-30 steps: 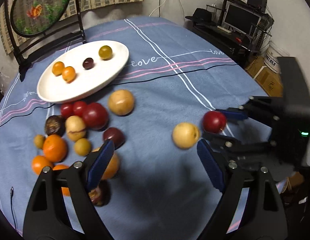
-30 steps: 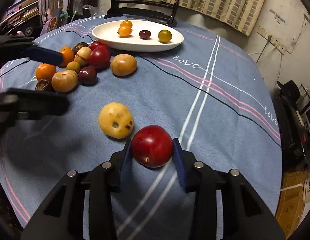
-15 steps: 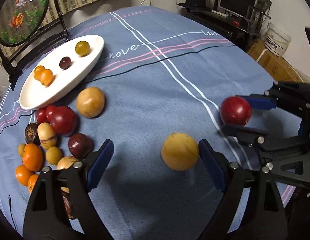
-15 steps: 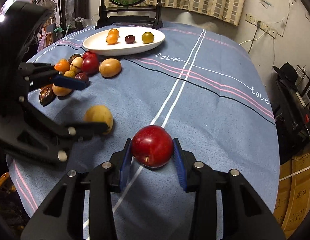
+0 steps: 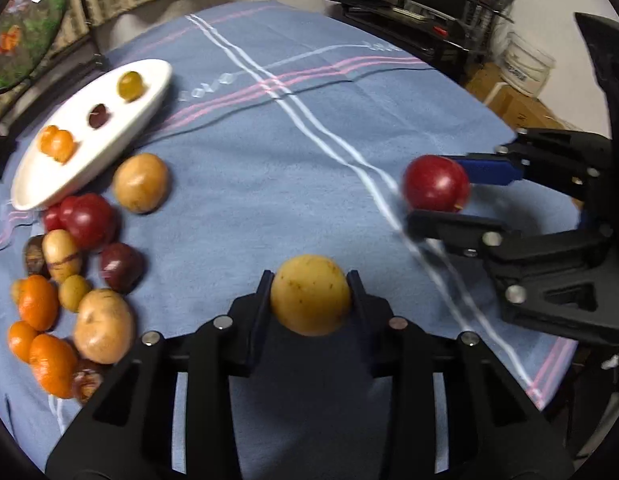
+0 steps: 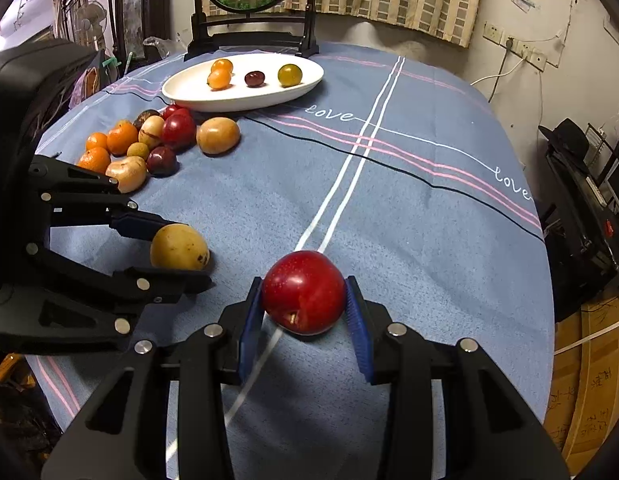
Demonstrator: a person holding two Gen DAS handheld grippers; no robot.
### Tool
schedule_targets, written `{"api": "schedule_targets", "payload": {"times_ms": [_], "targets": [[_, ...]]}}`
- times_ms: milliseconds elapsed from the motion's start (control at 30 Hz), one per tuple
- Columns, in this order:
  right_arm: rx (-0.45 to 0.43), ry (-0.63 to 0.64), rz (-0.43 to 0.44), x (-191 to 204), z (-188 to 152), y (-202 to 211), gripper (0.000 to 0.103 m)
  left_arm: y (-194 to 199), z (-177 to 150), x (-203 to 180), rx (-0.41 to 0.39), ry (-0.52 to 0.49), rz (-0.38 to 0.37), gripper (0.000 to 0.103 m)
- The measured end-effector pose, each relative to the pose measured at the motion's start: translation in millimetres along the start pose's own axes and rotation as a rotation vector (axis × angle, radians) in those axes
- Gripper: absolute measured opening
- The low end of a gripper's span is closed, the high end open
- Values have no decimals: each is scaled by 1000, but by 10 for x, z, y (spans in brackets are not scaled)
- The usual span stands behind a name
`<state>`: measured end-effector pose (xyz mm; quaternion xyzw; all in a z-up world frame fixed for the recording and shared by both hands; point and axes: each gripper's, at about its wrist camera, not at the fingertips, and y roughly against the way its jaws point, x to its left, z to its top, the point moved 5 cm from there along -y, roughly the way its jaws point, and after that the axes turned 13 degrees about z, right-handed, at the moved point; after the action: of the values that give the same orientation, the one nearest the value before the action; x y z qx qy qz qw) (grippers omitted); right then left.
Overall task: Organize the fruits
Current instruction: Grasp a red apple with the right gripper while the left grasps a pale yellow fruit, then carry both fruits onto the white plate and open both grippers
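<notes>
Nearest in the left wrist view, the left hand-held gripper (image 5: 310, 296) has just been closing its jaws, and they now press both sides of a yellow fruit (image 5: 310, 294) at the near middle of the table (image 5: 269, 168), which wears a blue cloth with white and pink stripes. In the right wrist view the right hand-held gripper (image 6: 305, 304) clamps a red fruit (image 6: 304, 293) between its blue pads (image 6: 249, 320), close to the white stripes at the table's near side. The two grippers lie side by side, the yellow fruit to the left of the red one. Farther back on the left sits a loose cluster of fruits (image 6: 149, 148): oranges, a dark plum, red ones, small yellow ones and a large tan fruit (image 6: 218, 135) at its right edge. Just beyond the cluster stands a white oval plate (image 6: 245, 98) carrying two small orange fruits (image 6: 220, 74), a dark one (image 6: 254, 78) and a greenish-yellow one (image 6: 290, 75). Behind the plate, at the table's far edge, stands a round screen on a black stand (image 6: 251, 12)
</notes>
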<state>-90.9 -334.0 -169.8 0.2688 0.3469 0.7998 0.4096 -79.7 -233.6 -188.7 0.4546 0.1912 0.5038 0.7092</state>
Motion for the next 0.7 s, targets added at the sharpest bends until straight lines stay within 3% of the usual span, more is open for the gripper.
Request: {"api": "schedule_targets", "payload": {"times_ms": [100,300,500,700], "targets": [[-11,2,4,48,46,13,40,68,32,168,-19,44,-2,37],[-65,24,30,246,398,116,40,377,207,826,-112,138,125,37],[-150,34,76,540,1074,137,40,575,441,1717,-140,284,288,37],[-200,29,97,720,1760,-14,40,583,704,2309,-142,336,377,37]]}}
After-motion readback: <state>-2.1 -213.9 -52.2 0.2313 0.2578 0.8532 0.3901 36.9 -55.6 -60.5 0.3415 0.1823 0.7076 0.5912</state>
